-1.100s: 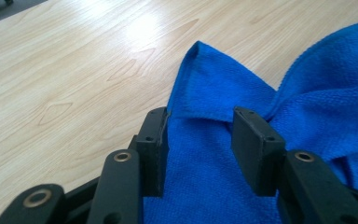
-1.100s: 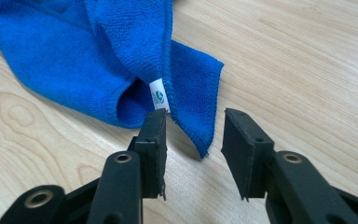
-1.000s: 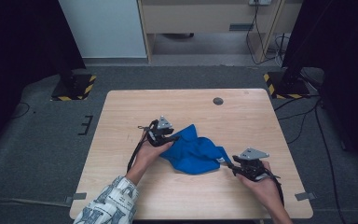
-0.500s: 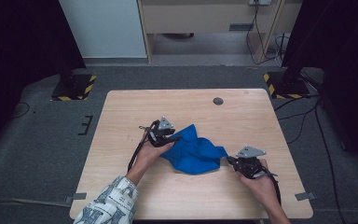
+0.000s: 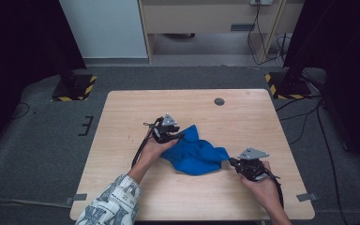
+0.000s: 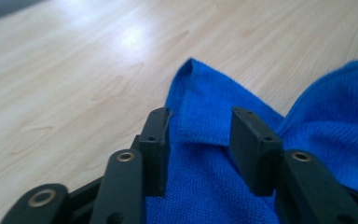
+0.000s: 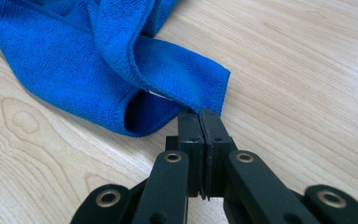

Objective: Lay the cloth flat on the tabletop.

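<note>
A crumpled blue cloth [image 5: 194, 152] lies in the middle of the wooden table [image 5: 262, 117]. My left gripper [image 5: 183, 136] is at the cloth's upper left part. In the left gripper view its jaws stand apart over the blue cloth [image 6: 214, 116], straddling a folded corner without pressing on it, so the left gripper [image 6: 200, 121] is open. My right gripper [image 5: 232, 161] sits at the cloth's right corner. In the right gripper view the right gripper [image 7: 199, 114] has its jaws together, pinching the hem of the blue cloth [image 7: 74, 70] at their tips.
A small dark round disc [image 5: 219, 101] sits in the tabletop near the far edge. Bare wood surrounds the cloth on all sides. Black stand bases with yellow-black tape [image 5: 75, 89] rest on the grey floor beyond the far corners.
The right gripper has edged slightly toward the cloth's right corner. The left hand and the cloth look unchanged.
</note>
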The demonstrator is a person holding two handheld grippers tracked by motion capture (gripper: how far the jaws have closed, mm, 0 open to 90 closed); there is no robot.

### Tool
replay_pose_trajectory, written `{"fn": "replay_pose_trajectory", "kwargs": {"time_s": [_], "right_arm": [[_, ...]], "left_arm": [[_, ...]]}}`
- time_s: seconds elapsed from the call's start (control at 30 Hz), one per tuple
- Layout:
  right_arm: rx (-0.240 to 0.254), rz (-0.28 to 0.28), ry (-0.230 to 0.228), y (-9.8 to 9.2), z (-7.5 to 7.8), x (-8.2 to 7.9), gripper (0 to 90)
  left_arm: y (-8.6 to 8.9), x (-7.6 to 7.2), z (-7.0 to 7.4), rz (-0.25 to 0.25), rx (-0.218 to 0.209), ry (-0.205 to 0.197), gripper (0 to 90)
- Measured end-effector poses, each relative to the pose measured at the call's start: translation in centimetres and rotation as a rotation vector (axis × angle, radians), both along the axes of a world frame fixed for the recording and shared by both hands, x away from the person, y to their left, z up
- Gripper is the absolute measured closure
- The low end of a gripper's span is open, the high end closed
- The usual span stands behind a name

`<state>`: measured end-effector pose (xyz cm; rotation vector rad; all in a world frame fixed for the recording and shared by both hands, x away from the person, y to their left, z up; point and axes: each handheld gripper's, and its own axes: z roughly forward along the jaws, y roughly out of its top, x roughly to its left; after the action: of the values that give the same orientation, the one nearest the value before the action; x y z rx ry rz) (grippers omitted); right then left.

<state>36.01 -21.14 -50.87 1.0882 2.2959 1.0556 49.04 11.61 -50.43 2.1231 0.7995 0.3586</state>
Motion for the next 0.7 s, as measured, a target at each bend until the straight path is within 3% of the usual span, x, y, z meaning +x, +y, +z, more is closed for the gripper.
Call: {"fn": "replay_pose_trajectory", "kwargs": {"time_s": [0.1,0.2,0.3,0.47,0.6,0.7], "right_arm": [[-0.001,-0.005,0.004,0.0,0.0,0.0,88.9],[-0.004,0.000,0.007,0.0,-0.1,0.1,88.9],[-0.004,0.002,0.007,0.1,-0.1,0.0,88.8],[-0.004,0.000,0.009,0.1,-0.1,0.0,88.8],[-0.008,0.004,0.011,0.1,-0.1,0.0,88.7],[-0.012,0.005,0.008,0.2,-0.1,0.0,88.6]], "left_arm": [[0.0,0.5,-0.4,0.022,-0.050,0.032,56.2],[-0.2,0.9,-0.5,0.035,-0.038,0.031,53.2],[-0.6,1.2,-0.8,0.027,-0.060,0.046,51.3],[-1.2,1.4,-1.5,0.026,-0.010,0.049,47.8],[-1.2,1.5,-1.9,0.023,-0.021,0.070,47.3],[-1.5,1.5,-2.2,0.011,0.008,0.069,52.3]]}}
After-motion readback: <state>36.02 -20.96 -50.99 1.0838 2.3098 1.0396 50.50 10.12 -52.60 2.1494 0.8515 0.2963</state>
